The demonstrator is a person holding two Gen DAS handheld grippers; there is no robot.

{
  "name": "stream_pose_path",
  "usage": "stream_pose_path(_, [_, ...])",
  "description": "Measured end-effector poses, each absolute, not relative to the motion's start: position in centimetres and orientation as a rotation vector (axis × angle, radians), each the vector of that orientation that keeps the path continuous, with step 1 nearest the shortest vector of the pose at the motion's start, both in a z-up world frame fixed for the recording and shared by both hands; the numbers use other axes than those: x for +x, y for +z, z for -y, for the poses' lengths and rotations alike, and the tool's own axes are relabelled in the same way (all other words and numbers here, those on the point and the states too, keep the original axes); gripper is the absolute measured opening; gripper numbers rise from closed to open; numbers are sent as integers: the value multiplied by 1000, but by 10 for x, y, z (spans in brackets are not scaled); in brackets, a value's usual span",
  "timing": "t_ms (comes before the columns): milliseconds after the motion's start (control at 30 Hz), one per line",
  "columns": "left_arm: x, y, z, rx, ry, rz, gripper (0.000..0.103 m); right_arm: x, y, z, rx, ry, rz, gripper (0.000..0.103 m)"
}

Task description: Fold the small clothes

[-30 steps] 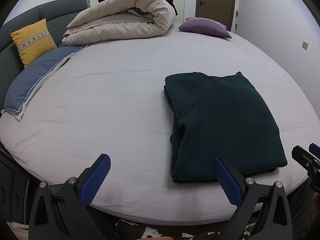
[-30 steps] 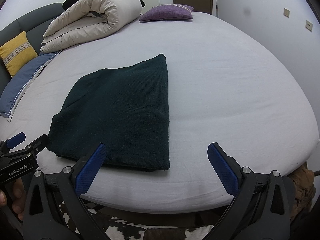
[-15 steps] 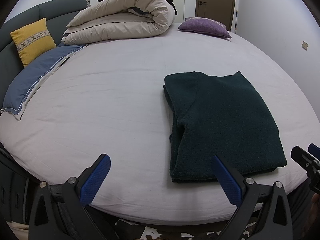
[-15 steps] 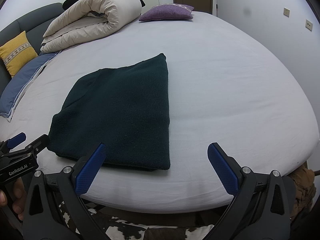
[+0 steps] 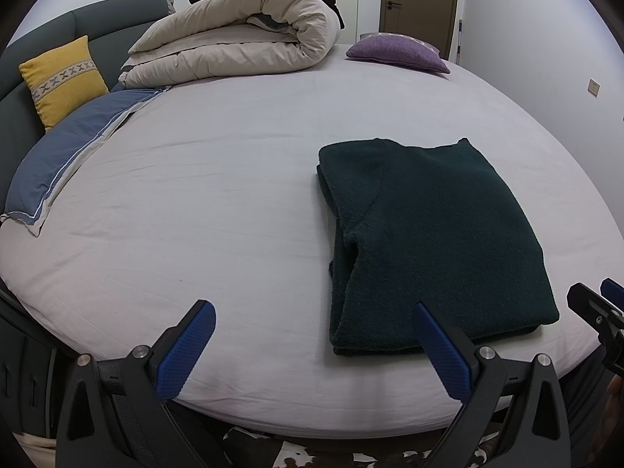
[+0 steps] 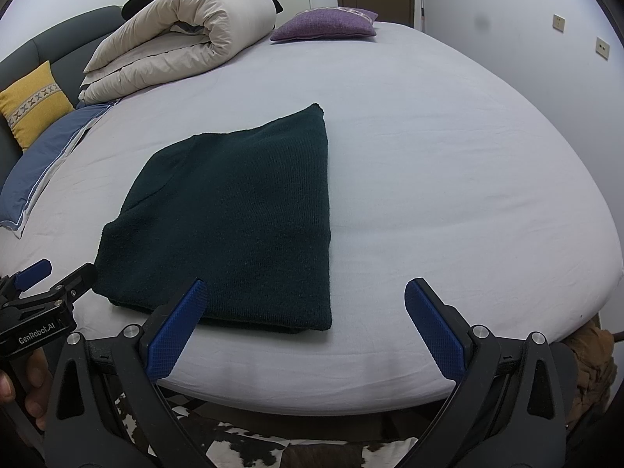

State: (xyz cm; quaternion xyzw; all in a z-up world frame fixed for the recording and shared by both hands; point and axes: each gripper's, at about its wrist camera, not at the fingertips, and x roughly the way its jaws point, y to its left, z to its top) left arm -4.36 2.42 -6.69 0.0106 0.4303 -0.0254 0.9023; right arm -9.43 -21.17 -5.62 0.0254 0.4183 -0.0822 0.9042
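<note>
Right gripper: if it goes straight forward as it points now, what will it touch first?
Probably the bed sheet. The right gripper is open and empty, and its centre line runs just right of the sweater. Only its left finger overlaps the sweater's near edge, so it might brush that; depth is unclear.

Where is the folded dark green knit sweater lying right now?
The folded dark green knit sweater lies flat on the white bed sheet near the bed's front edge, right of centre in the left wrist view, just ahead of both grippers.

Dark green knit sweater [image 5: 433, 234], folded flat, near bed's [image 5: 234, 195] front edge
</note>
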Motion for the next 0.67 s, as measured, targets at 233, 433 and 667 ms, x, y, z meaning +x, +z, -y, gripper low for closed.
stream_pose_path(233, [-44, -68, -23, 21, -53, -890, 103, -94, -58, 210, 54, -170, -866, 103])
stream_pose_path(433, [-45, -69, -22, 20, -53, -893, 103, -94, -58, 211, 55, -169, -867, 103])
stream_pose_path(667, [-45, -71, -20, 18, -53, -892, 103, -93, -58, 211, 55, -168, -869, 103])
